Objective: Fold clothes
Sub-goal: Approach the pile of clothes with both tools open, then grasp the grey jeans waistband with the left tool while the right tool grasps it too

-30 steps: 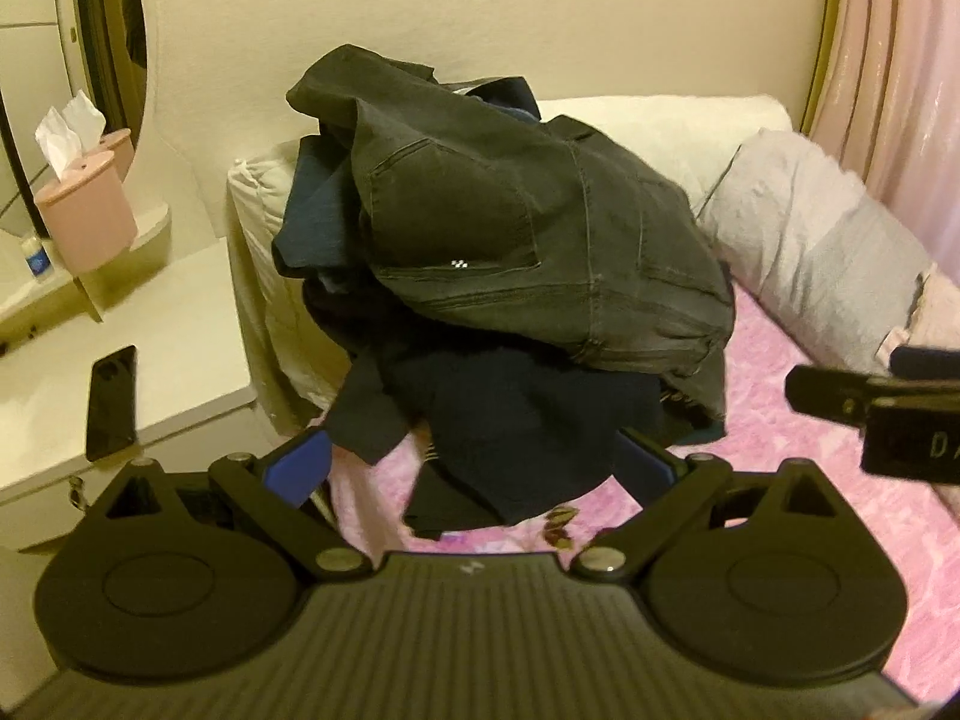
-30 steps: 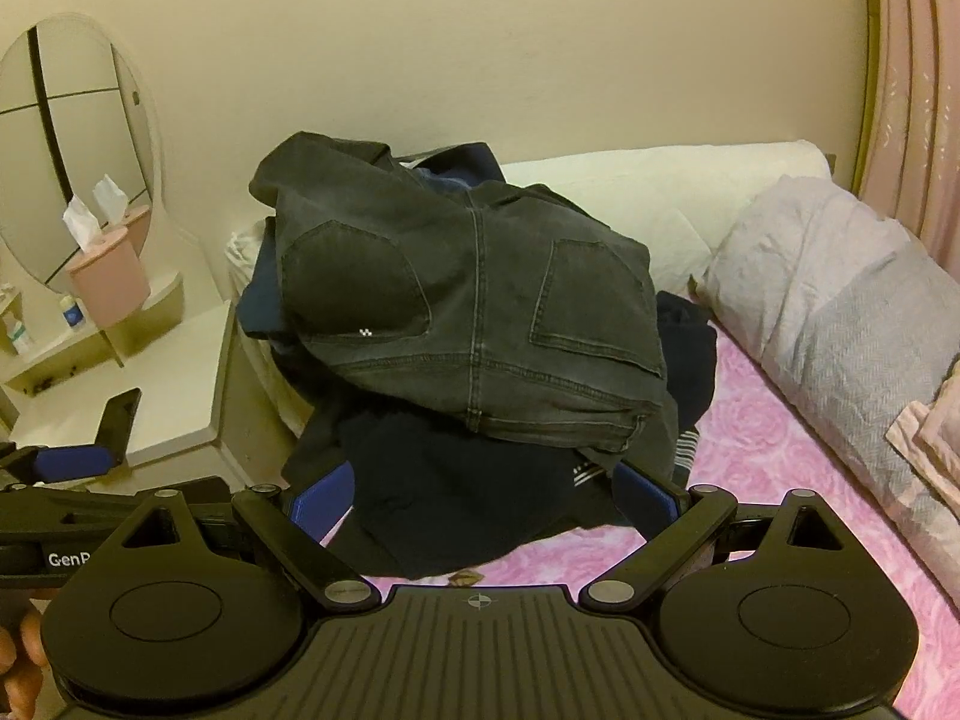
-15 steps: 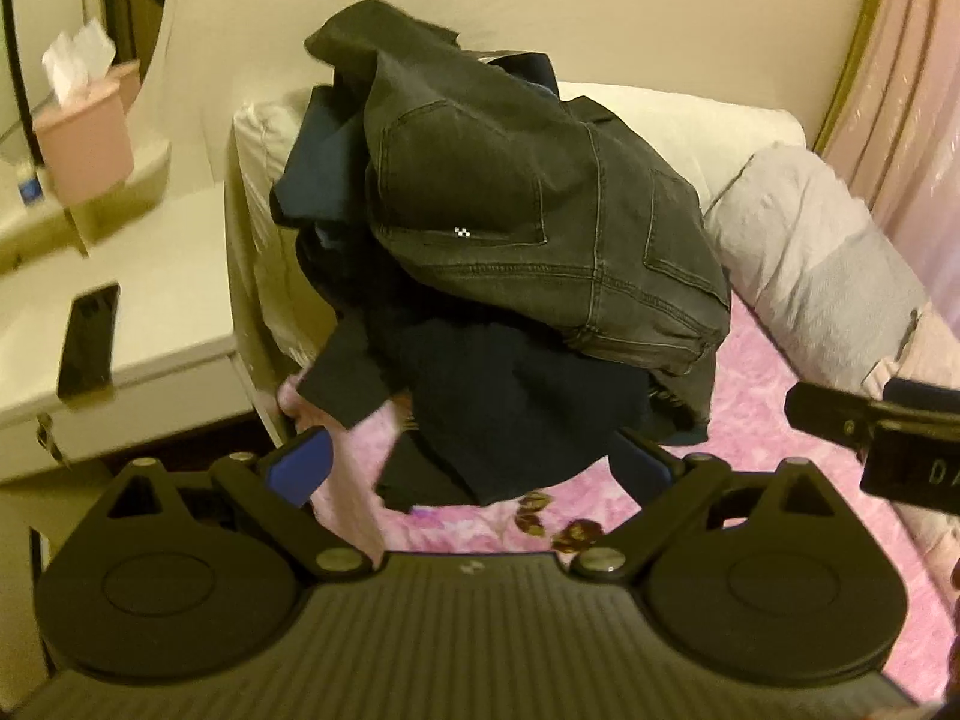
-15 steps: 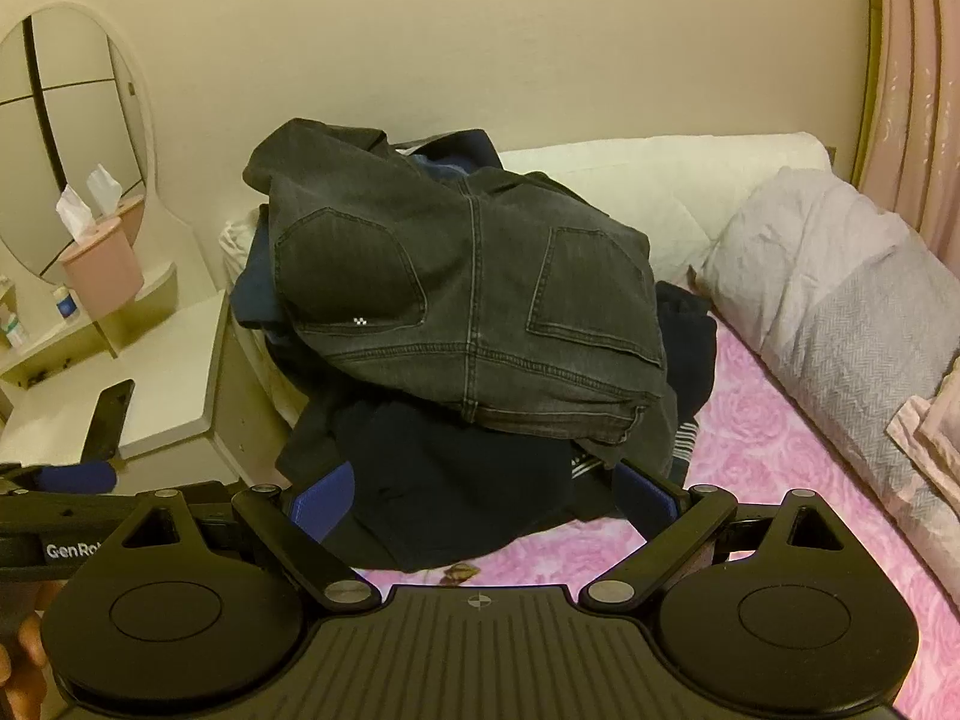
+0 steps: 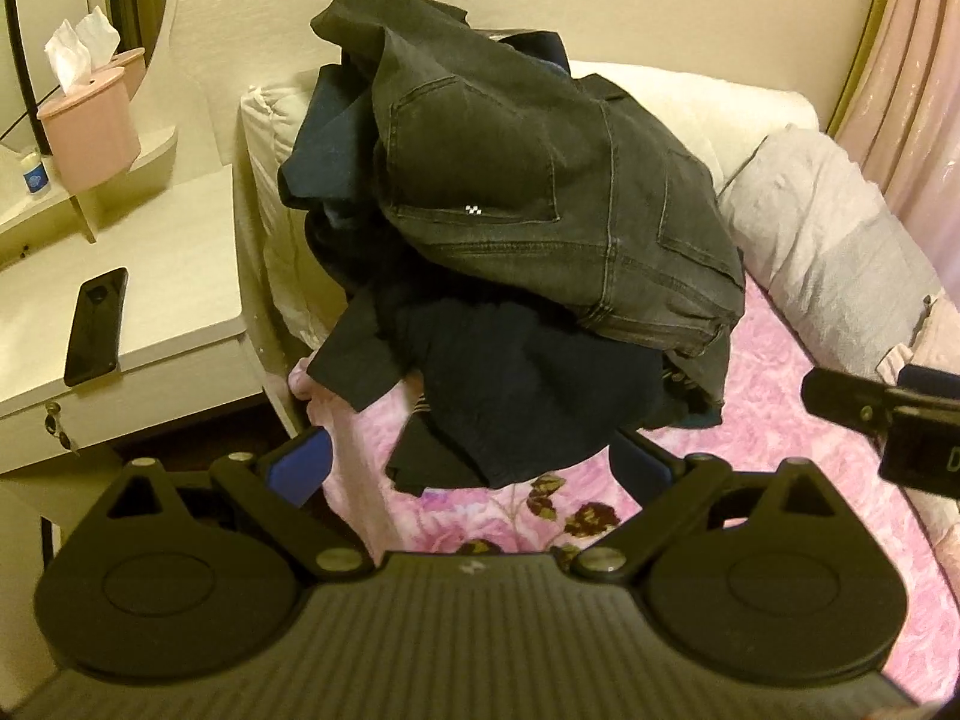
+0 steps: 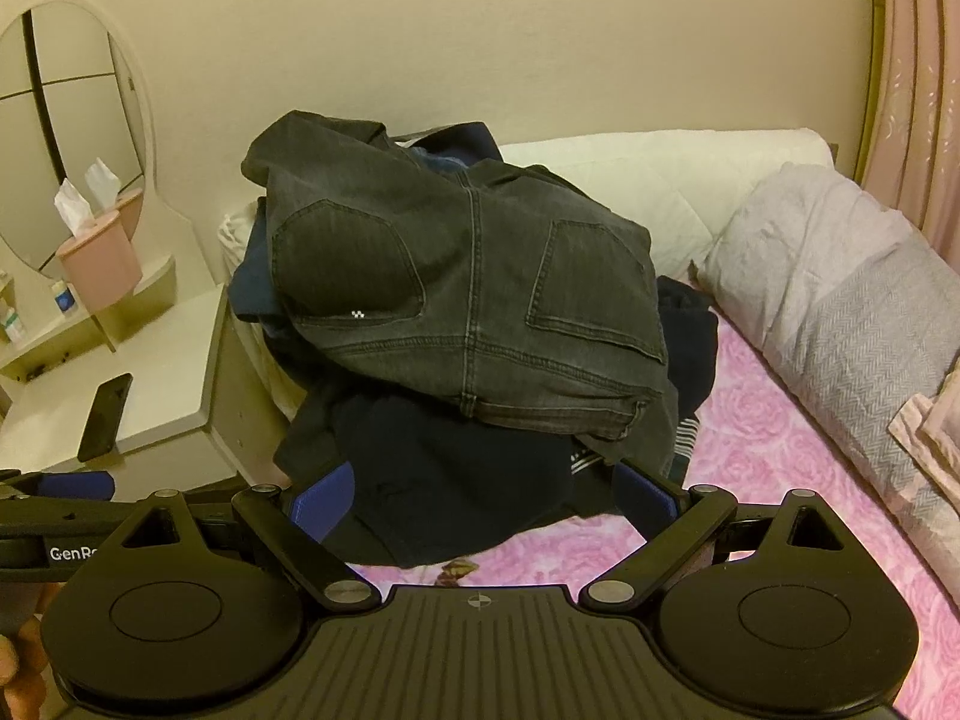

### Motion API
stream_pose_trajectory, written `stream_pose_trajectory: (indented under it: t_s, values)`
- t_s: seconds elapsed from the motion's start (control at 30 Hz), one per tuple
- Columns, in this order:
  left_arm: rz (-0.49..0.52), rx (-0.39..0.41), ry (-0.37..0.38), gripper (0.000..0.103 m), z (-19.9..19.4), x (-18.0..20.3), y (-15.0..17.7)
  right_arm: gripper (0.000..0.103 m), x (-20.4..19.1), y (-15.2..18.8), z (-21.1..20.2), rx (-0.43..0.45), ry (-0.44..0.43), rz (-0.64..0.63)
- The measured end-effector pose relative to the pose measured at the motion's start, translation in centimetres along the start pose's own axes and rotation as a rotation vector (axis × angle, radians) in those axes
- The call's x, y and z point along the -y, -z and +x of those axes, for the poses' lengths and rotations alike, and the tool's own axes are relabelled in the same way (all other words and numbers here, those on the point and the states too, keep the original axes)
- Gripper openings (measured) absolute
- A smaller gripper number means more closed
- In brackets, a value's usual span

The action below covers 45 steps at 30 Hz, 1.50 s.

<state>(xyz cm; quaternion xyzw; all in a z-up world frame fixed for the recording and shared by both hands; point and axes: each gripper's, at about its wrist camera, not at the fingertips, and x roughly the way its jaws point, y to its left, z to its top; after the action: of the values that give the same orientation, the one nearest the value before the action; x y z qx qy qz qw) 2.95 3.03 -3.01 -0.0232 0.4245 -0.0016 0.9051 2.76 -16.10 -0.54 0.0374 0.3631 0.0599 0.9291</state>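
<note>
A heap of dark clothes (image 5: 516, 324) sits at the head of the bed, and dark grey jeans (image 5: 540, 192) (image 6: 468, 300) lie on top, back pockets up. Navy garments (image 6: 456, 468) hang out below the jeans. My left gripper (image 5: 474, 468) is open just in front of the heap's lower edge, nothing between its blue pads. My right gripper (image 6: 480, 498) is open too, its blue pads either side of the navy cloth's near edge. The right gripper (image 5: 888, 414) also shows at the left wrist view's right edge.
A pink floral bedspread (image 6: 780, 480) covers the bed. A grey pillow (image 6: 840, 300) and a cream pillow (image 6: 660, 180) lie at the head. On the left stands a white dresser (image 5: 150, 300) with a black phone (image 5: 96, 324), a pink tissue box (image 5: 90, 126) and a mirror (image 6: 72, 120). Pink curtain (image 6: 918, 90) at right.
The left gripper has shifted left and back; more of the dresser and the bed's edge show. The right gripper has drawn back slightly. Both stayed open; the clothes have not moved.
</note>
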Motion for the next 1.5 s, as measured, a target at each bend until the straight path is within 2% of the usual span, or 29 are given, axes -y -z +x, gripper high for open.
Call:
stream_pose_trajectory:
  t_s: [0.63, 0.87, 1.0, 1.17, 1.3, 1.33, 1.5]
  values:
    - [0.024, 0.023, 0.009, 0.097, -0.5, 0.7, 0.4, 0.096, 0.8, 0.1, 0.4, -0.012, -0.016, -0.007]
    - [0.038, 0.047, 0.046, 0.096, -1.1, 1.0, 0.7, 0.096, 1.4, 0.3, 0.3, -0.006, -0.029, -0.013]
    - [0.088, 0.069, 0.052, 0.093, -1.4, 1.1, 1.0, 0.096, 1.7, 0.6, 0.1, 0.021, -0.030, -0.043]
    - [0.209, 0.131, 0.041, 0.093, -0.8, 0.4, 0.3, 0.096, 1.2, 0.7, 1.3, 0.045, -0.032, -0.100]
    - [0.301, 0.152, 0.022, 0.094, 2.6, -1.1, -1.9, 0.096, 0.0, 0.3, 3.8, 0.066, -0.008, -0.177]
    - [0.319, 0.151, 0.024, 0.094, 3.8, -1.5, -2.7, 0.103, -0.3, 0.2, 4.7, 0.069, 0.000, -0.197]
    - [0.465, 0.205, 0.050, 0.094, 10.0, -3.0, -7.0, 0.103, -1.7, -1.3, 10.3, 0.059, 0.058, -0.290]
